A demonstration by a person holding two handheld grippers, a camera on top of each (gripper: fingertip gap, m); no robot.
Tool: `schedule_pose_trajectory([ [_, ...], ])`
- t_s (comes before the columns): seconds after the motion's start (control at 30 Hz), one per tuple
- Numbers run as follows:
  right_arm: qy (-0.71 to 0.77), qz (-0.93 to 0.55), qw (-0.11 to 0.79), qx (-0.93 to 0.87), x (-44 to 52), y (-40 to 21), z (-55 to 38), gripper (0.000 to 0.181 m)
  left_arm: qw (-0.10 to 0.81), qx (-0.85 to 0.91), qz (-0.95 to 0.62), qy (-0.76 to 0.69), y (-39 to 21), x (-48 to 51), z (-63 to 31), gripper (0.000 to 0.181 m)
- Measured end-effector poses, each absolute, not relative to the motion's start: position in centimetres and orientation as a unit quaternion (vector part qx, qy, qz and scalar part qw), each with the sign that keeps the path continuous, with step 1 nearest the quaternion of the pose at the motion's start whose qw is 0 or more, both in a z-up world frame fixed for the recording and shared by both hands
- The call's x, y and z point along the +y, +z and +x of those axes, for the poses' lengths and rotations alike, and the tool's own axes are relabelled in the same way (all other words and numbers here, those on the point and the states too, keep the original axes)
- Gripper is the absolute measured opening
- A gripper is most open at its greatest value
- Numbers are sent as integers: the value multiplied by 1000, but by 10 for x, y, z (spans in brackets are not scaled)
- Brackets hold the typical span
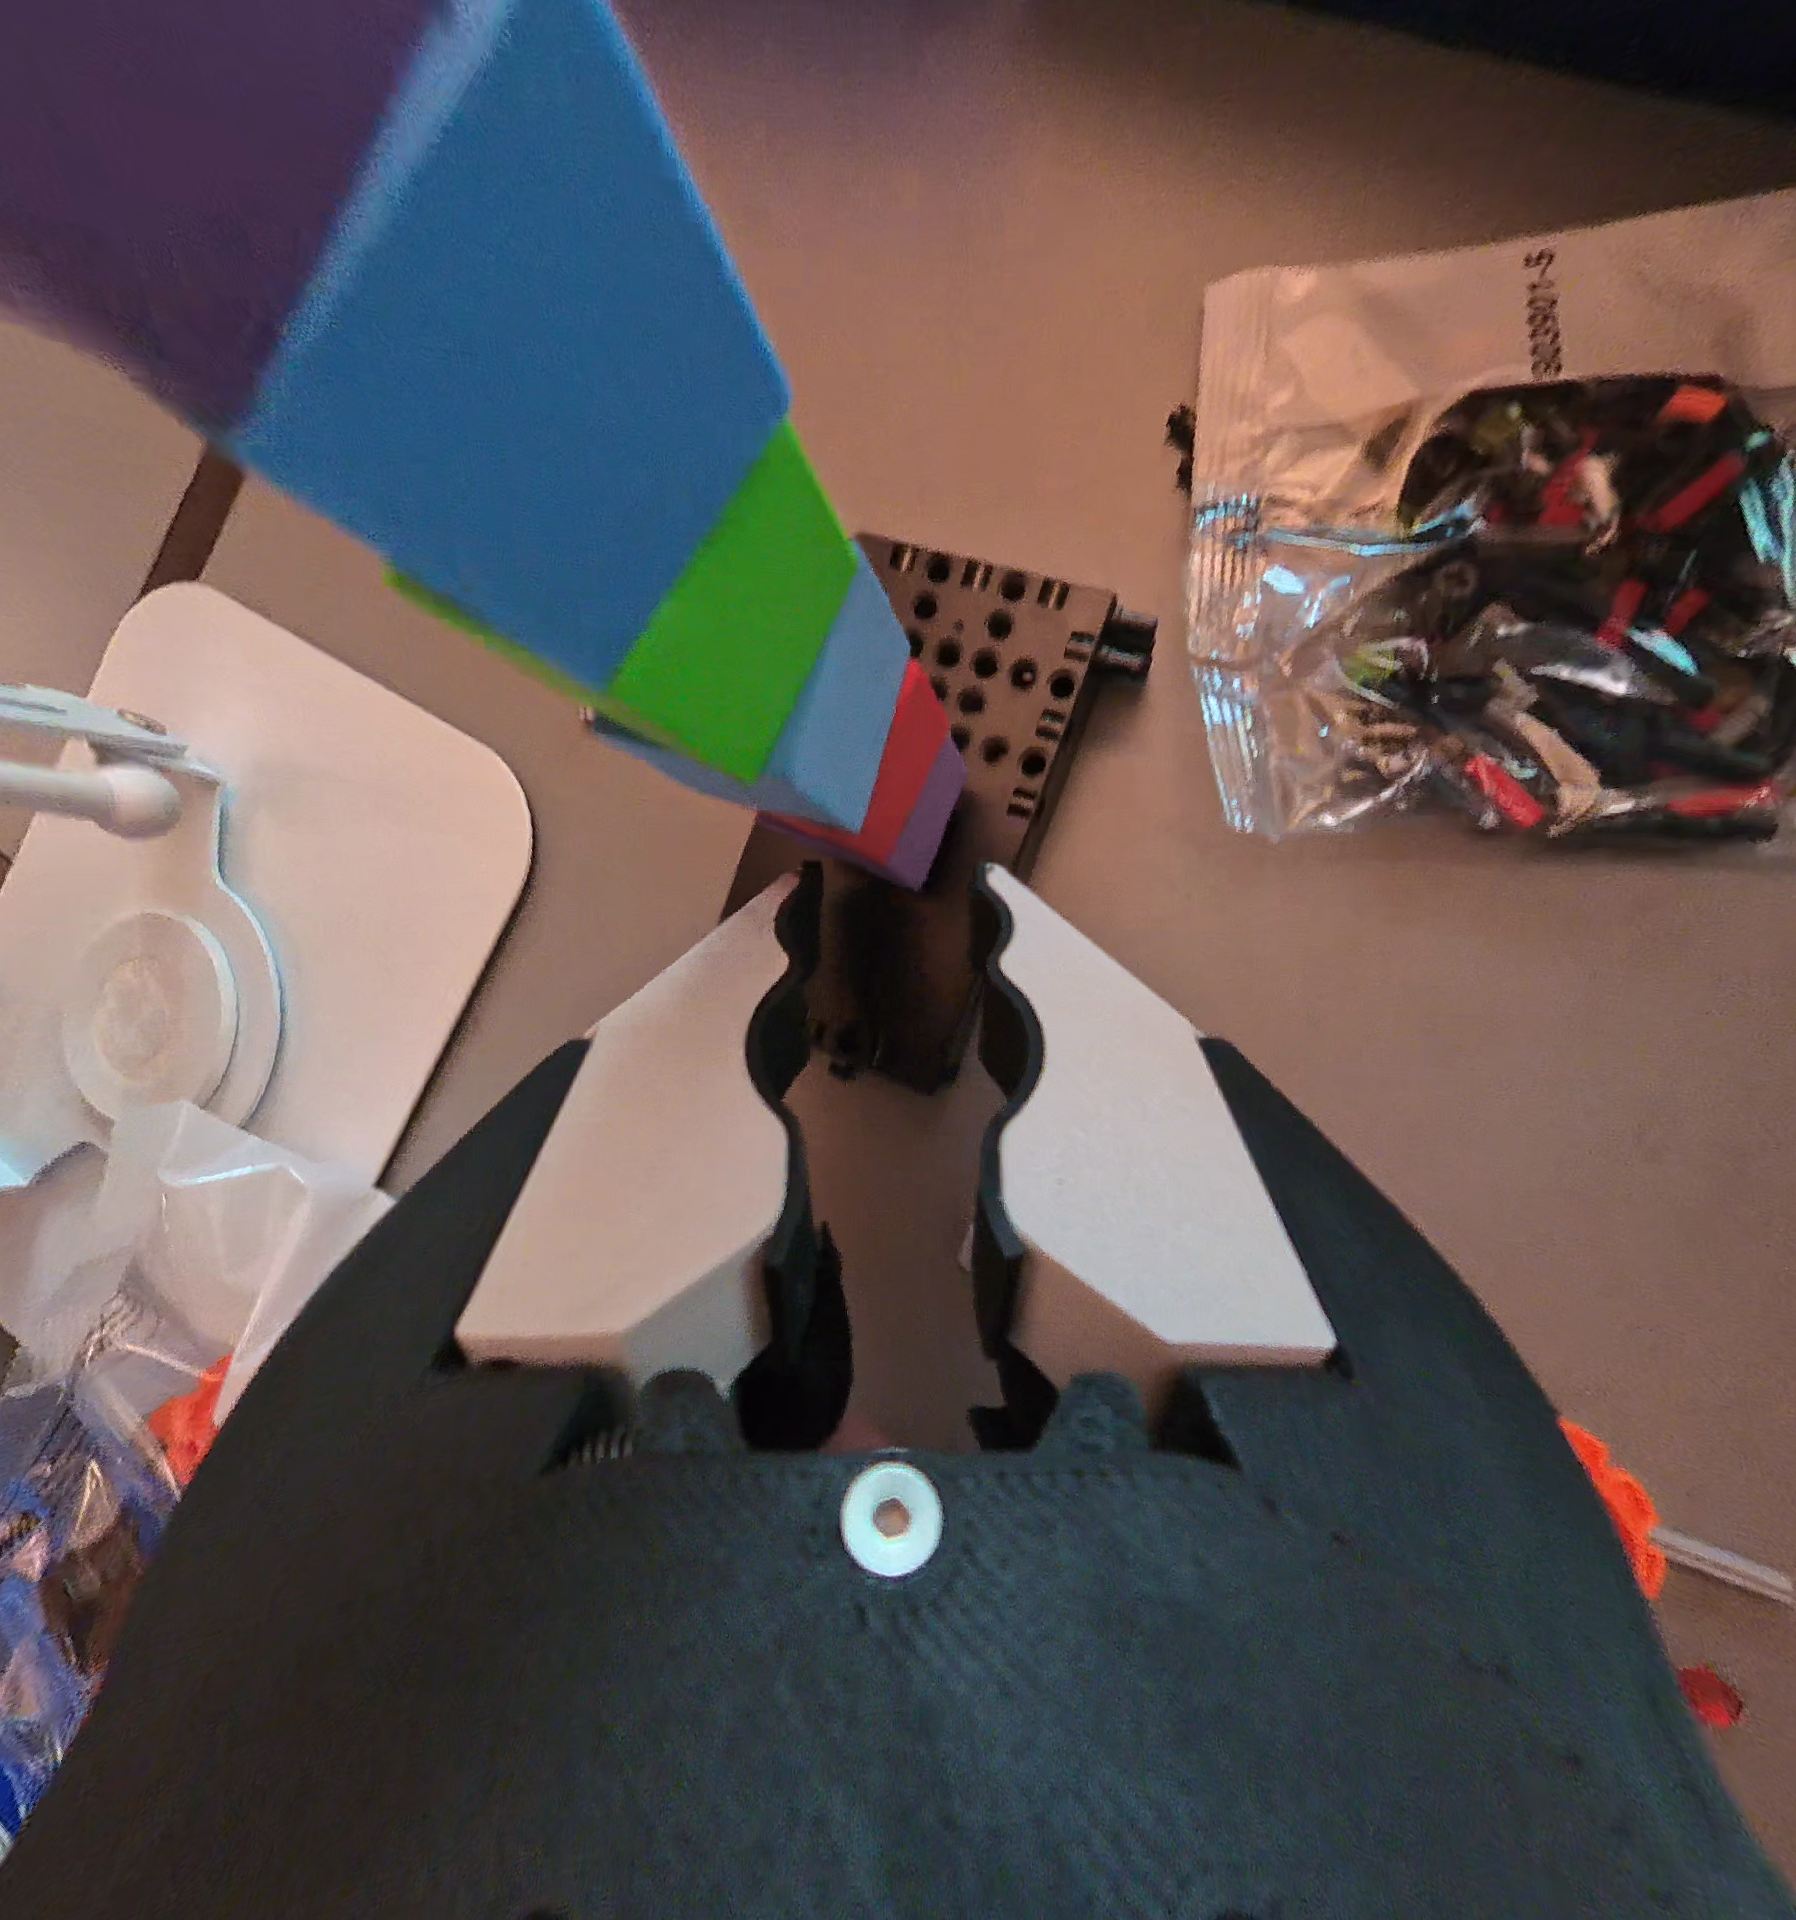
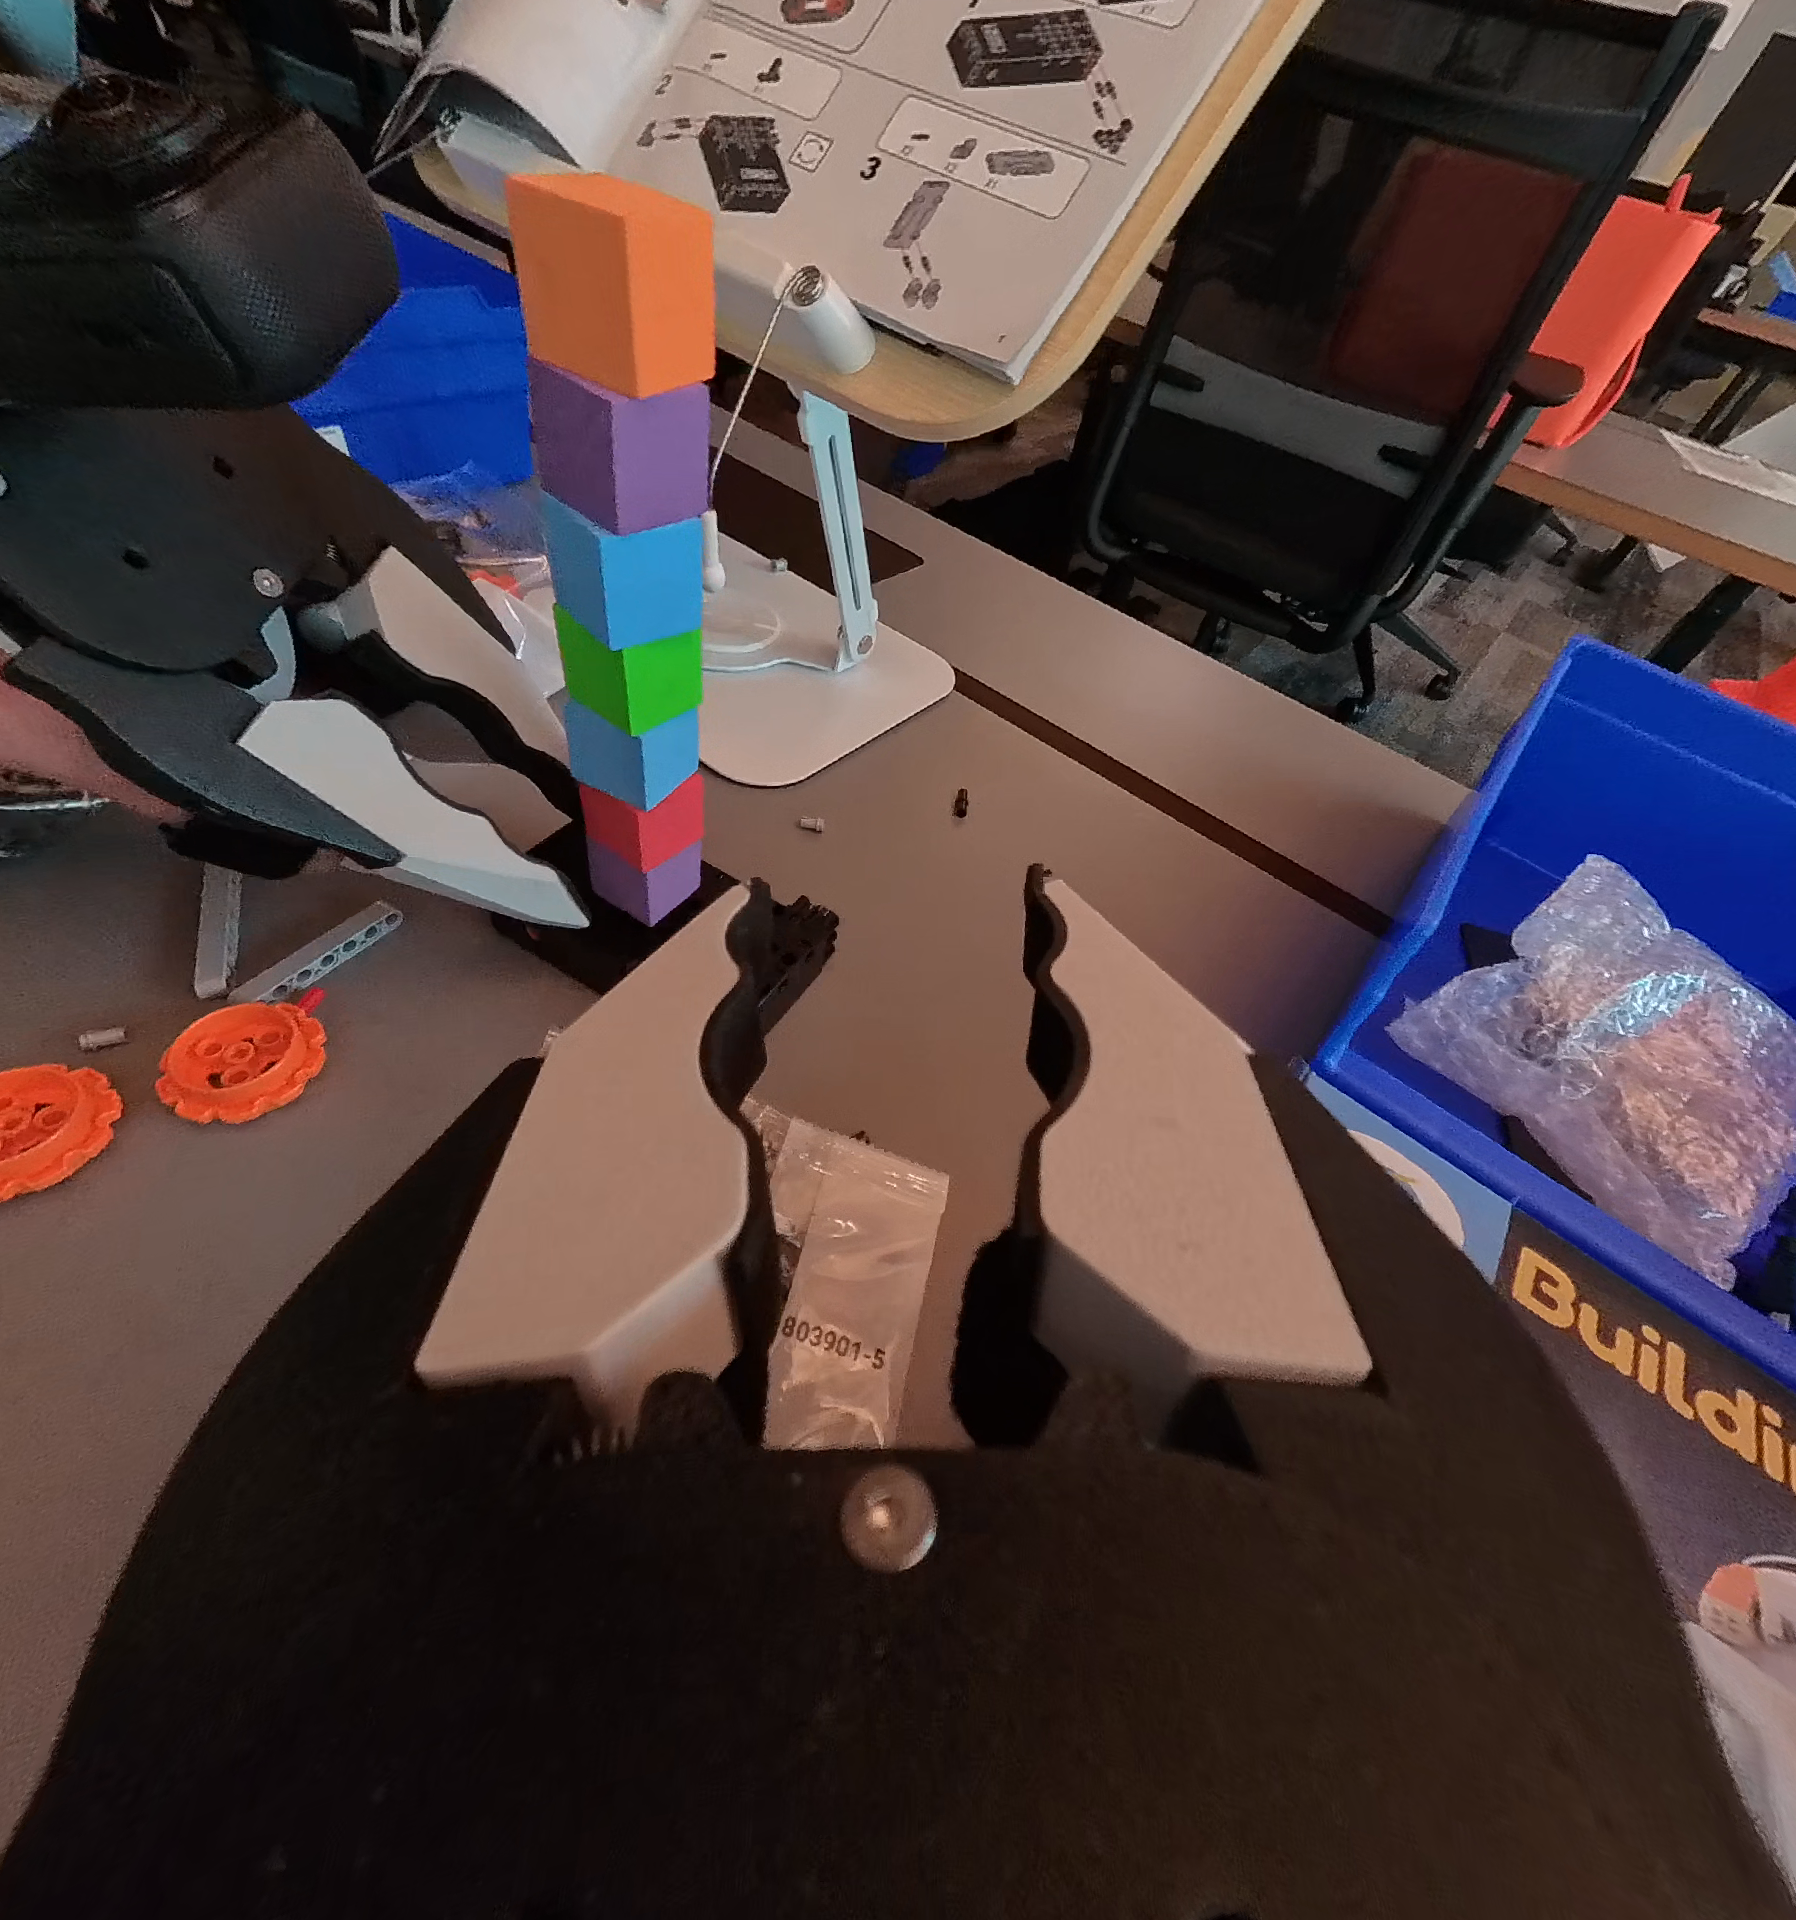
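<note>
Seven matte cubes stand in one tower [image 2: 629, 561] on a black perforated box [image 1: 987, 675], centre-left of the right wrist view.

From top: one orange, purple, blue, green, blue, red, purple. Left gripper [image 1: 889, 894] is parted, tips beside the base; right gripper [image 2: 889, 883] is spread, empty, over a crinkled clear bag [image 2: 852, 1278]. Two orange toothed wheels [image 2: 239, 1060] lie lower left.

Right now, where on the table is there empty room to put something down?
Bare tabletop lies between the white stand base and the blue bin, with only two tiny pegs there. Another bare patch sits below the bag of parts. It is crowded around the block tower, the left gripper and the orange wheels.
</note>
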State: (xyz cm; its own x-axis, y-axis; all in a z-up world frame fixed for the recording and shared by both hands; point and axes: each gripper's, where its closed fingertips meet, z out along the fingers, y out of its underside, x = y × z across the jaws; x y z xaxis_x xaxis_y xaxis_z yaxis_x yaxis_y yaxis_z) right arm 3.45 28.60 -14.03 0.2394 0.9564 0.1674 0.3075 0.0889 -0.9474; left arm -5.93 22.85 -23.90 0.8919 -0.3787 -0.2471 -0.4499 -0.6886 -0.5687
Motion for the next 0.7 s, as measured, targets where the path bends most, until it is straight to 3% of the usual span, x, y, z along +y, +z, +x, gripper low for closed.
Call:
schedule_pose_trajectory([
  [0.37, 339, -606, 523, -495, 302, -127, 50, 45, 334, 244, -907, 81, -227, 252, -46, 24],
  [0.7, 367, -599, 595, -391, 342, -78, 103, 39, 356, 237, -900, 88, -211, 245, -54, 28],
])
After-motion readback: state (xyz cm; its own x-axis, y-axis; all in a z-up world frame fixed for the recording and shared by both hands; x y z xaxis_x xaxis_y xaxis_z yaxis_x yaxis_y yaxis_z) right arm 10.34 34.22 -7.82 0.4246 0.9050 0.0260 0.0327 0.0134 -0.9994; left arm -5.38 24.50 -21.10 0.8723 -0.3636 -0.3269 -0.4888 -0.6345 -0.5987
